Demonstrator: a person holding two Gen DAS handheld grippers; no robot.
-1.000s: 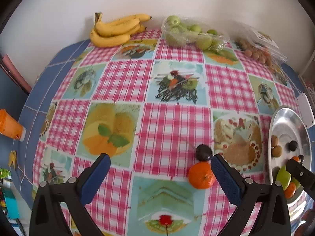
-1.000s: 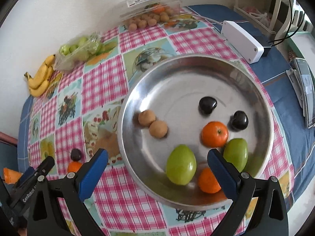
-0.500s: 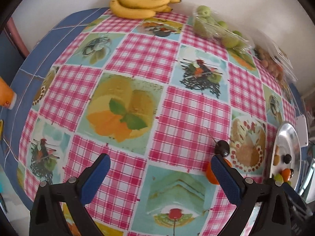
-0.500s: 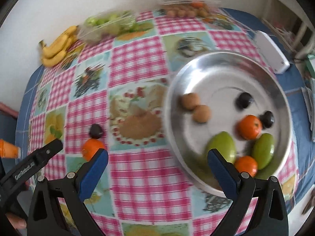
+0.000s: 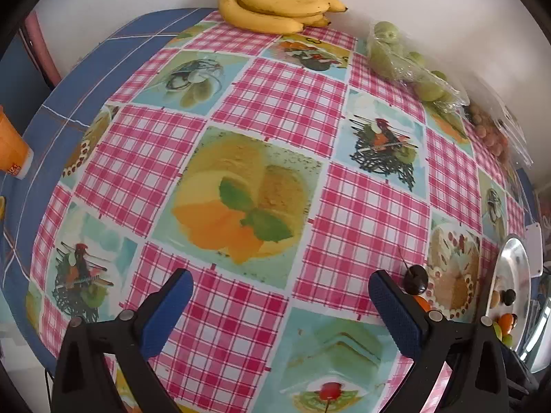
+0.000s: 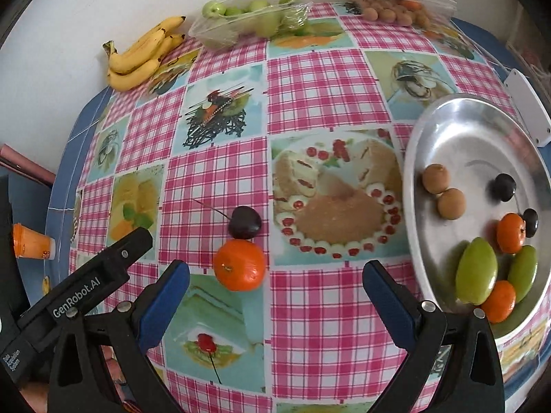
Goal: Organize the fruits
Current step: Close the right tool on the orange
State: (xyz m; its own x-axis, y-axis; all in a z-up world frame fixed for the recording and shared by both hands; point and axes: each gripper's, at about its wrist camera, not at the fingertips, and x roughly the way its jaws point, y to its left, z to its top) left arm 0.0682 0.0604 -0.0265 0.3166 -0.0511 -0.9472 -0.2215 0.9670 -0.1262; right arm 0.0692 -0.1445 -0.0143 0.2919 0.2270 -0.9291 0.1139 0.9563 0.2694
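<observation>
A tangerine and a dark cherry with a long stem lie touching on the checked tablecloth. My right gripper hovers open just in front of them, empty. To the right stands a steel plate holding two brown longans, two dark cherries, two tangerines and two green fruits. My left gripper is open and empty over the cloth; the cherry shows just beyond its right finger, which hides most of the tangerine. The plate sits at the far right edge of the left wrist view.
Bananas, a wrapped tray of green fruit and a clear box of longans line the wall. A white power adapter lies behind the plate. An orange cup stands off the table's left. The left gripper's body shows at lower left.
Both grippers swung left. The plate slid to the right of the right wrist view, and the loose tangerine and cherry now sit between its fingers' line. Both grippers stayed open.
</observation>
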